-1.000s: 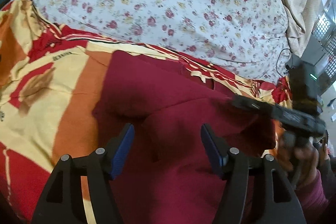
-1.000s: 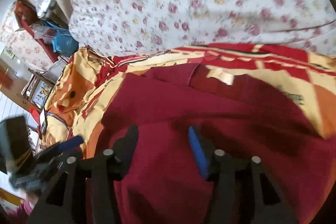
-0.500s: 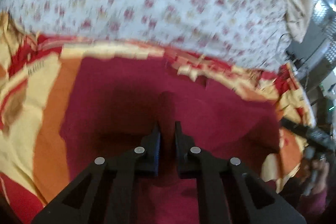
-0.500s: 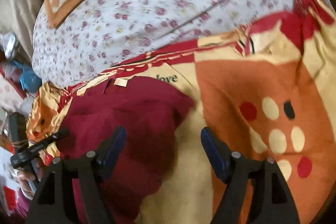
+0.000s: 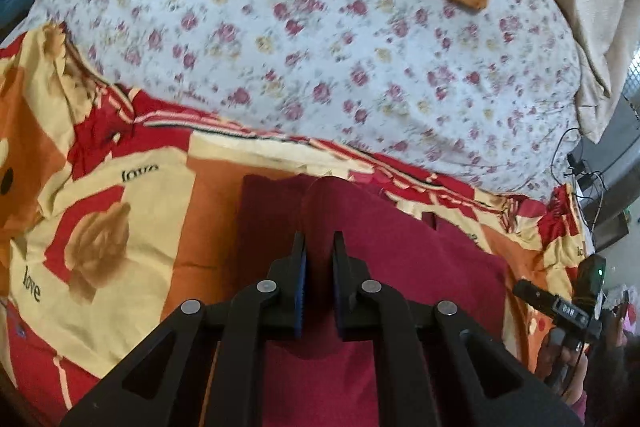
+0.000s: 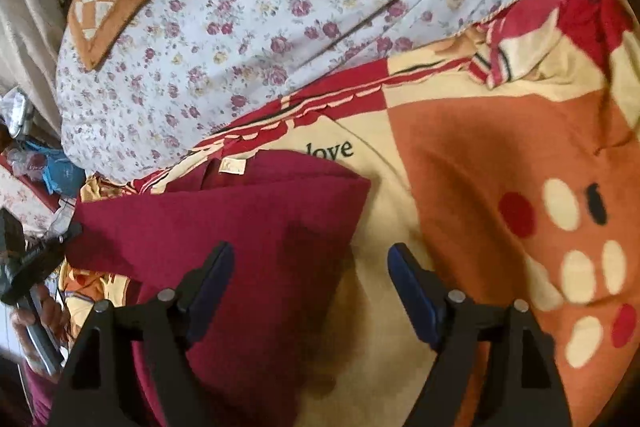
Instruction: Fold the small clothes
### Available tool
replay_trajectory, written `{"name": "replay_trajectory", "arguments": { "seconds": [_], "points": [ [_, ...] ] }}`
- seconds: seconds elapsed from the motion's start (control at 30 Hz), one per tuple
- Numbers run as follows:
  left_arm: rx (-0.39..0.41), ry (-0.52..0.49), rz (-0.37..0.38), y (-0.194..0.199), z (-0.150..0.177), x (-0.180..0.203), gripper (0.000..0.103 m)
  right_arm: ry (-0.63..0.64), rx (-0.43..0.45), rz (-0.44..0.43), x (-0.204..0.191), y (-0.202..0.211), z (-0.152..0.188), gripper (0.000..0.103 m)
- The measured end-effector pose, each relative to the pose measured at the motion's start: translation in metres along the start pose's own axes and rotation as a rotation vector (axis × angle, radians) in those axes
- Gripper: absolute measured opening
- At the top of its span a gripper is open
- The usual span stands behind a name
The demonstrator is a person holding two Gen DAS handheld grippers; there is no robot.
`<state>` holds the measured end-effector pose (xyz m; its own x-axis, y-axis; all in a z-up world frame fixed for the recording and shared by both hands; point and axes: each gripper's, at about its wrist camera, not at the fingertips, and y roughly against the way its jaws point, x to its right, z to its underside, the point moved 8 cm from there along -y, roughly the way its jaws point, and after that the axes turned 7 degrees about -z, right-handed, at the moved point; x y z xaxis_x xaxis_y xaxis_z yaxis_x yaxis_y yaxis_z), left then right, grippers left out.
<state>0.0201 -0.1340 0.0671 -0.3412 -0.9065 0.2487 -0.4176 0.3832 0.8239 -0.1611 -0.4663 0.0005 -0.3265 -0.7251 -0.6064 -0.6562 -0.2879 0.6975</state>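
A maroon garment lies on a patterned bedspread, a raised fold pinched in the clenched left hand-held gripper. The right hand-held gripper hangs released over its right edge. Soft and light, the cloth looks best gripped at edges or corners.

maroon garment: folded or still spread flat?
Partly folded. The maroon garment lies doubled, layered edges showing near its label; the left gripper pinches a raised ridge of it.

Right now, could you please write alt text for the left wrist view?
The left tool is shut on a raised fold of the dark red knit garment, which lies on a red, orange and cream patterned blanket. A white floral quilt fills the background.
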Motion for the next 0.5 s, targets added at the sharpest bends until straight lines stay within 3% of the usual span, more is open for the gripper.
{"name": "replay_trajectory", "arguments": {
  "seconds": [0.1, 0.13, 0.17, 0.2, 0.23, 0.27, 0.37, 0.5],
  "points": [
    [-0.015, 0.014, 0.005, -0.008, 0.005, -0.002, 0.0, -0.052, -0.031, -0.015, 0.007, -0.027, -0.005, 0.082],
    [-0.019, 0.011, 0.0, -0.011, 0.007, -0.002, 0.0, -0.057, -0.038, -0.04, 0.007, -0.037, -0.006, 0.077],
    [-0.025, 0.009, -0.005, -0.014, 0.009, -0.001, 0.0, -0.047, -0.039, -0.051, 0.006, -0.042, -0.007, 0.054],
    [-0.034, 0.01, -0.005, -0.018, 0.011, 0.0, 0.0, -0.029, -0.039, -0.035, 0.006, -0.045, -0.008, 0.038],
    [-0.043, 0.011, -0.003, -0.021, 0.013, 0.001, 0.0, 0.008, -0.035, -0.006, 0.004, -0.045, -0.01, 0.024],
    [-0.053, 0.009, -0.002, -0.027, 0.015, 0.001, 0.0, 0.045, -0.019, 0.01, 0.001, -0.04, -0.013, 0.017],
    [-0.057, -0.004, -0.037, -0.044, 0.02, 0.001, 0.001, 0.108, 0.043, 0.041, -0.004, -0.02, -0.026, 0.011],
    [-0.086, 0.005, -0.1, -0.078, 0.027, -0.009, 0.012, 0.119, 0.063, 0.11, 0.008, -0.021, -0.043, 0.011]
  ]
}}
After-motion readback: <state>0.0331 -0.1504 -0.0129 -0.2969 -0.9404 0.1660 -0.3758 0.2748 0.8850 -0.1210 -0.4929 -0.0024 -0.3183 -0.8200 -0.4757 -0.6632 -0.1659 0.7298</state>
